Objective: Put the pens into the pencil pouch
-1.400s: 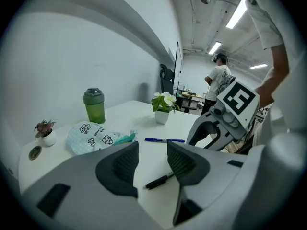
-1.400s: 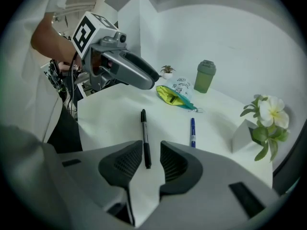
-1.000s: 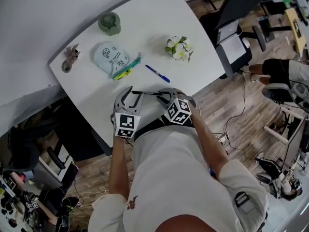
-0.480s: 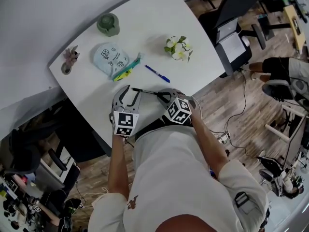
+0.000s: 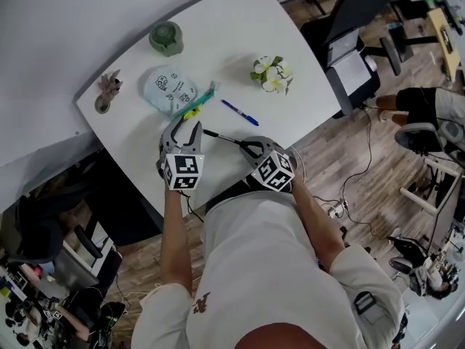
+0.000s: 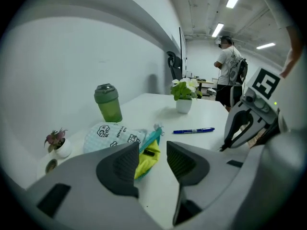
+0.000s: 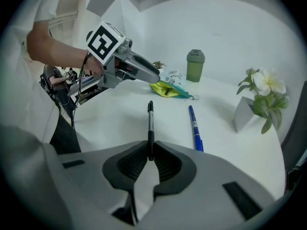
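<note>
The pale blue patterned pouch lies on the white table, its teal zip mouth gaping to show yellow lining. My left gripper is open just short of that mouth, which shows beyond the gap between its jaws. My right gripper is shut on the end of a black pen. The pen sticks out ahead of it toward the pouch. A blue pen lies loose on the table to the right of the pouch's mouth.
A green bottle stands behind the pouch, and a small potted plant stands to its left. A white flower pot stands at the right. The table's near edge runs just under both grippers. Chairs and desks fill the floor to the right.
My left gripper has moved forward across the table to the pouch's mouth. The right gripper has stayed in place, and the black pen in it now tilts toward the pouch.
</note>
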